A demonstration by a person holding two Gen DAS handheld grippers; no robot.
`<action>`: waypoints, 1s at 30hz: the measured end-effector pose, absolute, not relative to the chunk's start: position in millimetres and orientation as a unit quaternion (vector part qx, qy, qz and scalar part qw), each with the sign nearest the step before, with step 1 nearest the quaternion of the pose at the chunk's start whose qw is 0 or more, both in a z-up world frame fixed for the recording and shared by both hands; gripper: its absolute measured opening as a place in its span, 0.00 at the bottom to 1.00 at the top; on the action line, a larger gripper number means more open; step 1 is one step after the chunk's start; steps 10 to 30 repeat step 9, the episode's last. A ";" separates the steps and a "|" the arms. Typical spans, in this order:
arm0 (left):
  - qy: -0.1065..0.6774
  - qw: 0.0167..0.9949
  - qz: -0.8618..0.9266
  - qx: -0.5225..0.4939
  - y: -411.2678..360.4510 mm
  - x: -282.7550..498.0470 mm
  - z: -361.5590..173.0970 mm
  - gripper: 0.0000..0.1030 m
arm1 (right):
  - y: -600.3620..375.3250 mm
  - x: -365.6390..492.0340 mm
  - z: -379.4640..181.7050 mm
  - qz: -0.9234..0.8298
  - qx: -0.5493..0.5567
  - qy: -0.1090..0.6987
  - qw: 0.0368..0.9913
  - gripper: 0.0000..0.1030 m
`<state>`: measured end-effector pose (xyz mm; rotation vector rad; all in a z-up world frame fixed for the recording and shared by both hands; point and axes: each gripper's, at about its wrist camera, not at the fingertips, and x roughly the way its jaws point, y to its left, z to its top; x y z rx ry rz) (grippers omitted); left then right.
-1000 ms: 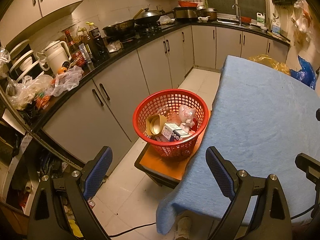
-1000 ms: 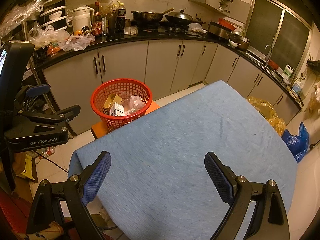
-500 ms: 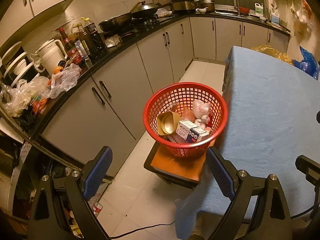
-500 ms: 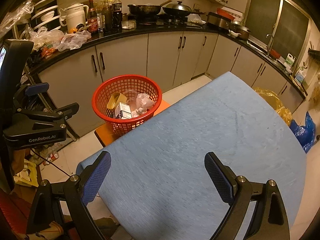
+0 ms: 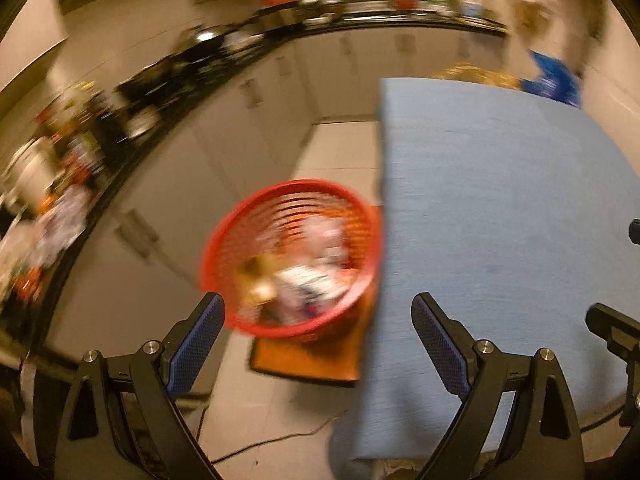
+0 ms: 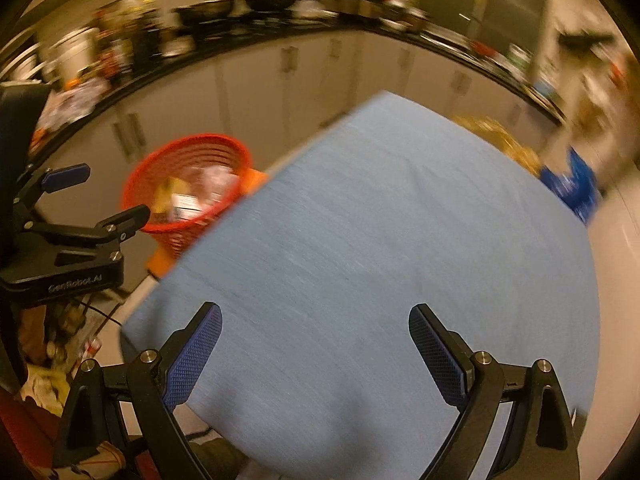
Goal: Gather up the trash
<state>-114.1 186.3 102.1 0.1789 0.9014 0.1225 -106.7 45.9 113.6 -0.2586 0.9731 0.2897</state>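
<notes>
We are viewing both grippers held above a table covered in pale blue cloth [image 6: 380, 240], beside a round red plastic mesh basket [image 5: 292, 256]; the left gripper [image 5: 318, 322] is spread wide with nothing between its blue-padded fingers [image 5: 196, 340], and the right gripper [image 6: 314, 334] is likewise wide and empty. The basket is standing on a low orange-topped stool [image 5: 308, 360], just beside the table's near corner; it is already holding the collected trash, which is reading as a yellowish cup-like item [image 5: 256, 276], a white printed carton [image 5: 304, 280] and pale crumpled wrapping [image 5: 324, 236]. We are seeing no loose trash on the cloth; we are therefore judging the collecting to be near its close, or a check for leftovers to be in hand. To do that step well, we are advising steadying both grippers before scanning the cloth and the floor around the stool; we are also advising keeping the left gripper clear of the basket's rim, which is lying close to its left finger in the picture. Both views are smeared by motion blur; the kitchen counter [image 6: 240, 36] along the cabinets is carrying pans and bottles that we are making out only as shapes; the carton's print is unreadable; the table's near edge is cut off behind the fingers, and the yellow bag [image 6: 500, 140] and blue bag [image 6: 572, 184] beyond its far edge are indistinct.
</notes>
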 end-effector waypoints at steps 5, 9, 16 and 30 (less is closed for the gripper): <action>0.437 0.892 -0.037 0.112 123.9 -106.5 86.8 0.91 | -22.0 -124.3 104.7 0.048 -0.085 0.490 0.866 0.94; 0.450 0.881 -0.095 0.114 68.2 -101.2 72.5 0.91 | -89.1 -132.8 94.5 -0.023 -0.052 0.503 0.863 0.94; 0.450 0.881 -0.095 0.114 68.2 -101.2 72.5 0.91 | -89.1 -132.8 94.5 -0.023 -0.052 0.503 0.863 0.94; 0.450 0.881 -0.095 0.114 68.2 -101.2 72.5 0.91 | -89.1 -132.8 94.5 -0.023 -0.052 0.503 0.863 0.94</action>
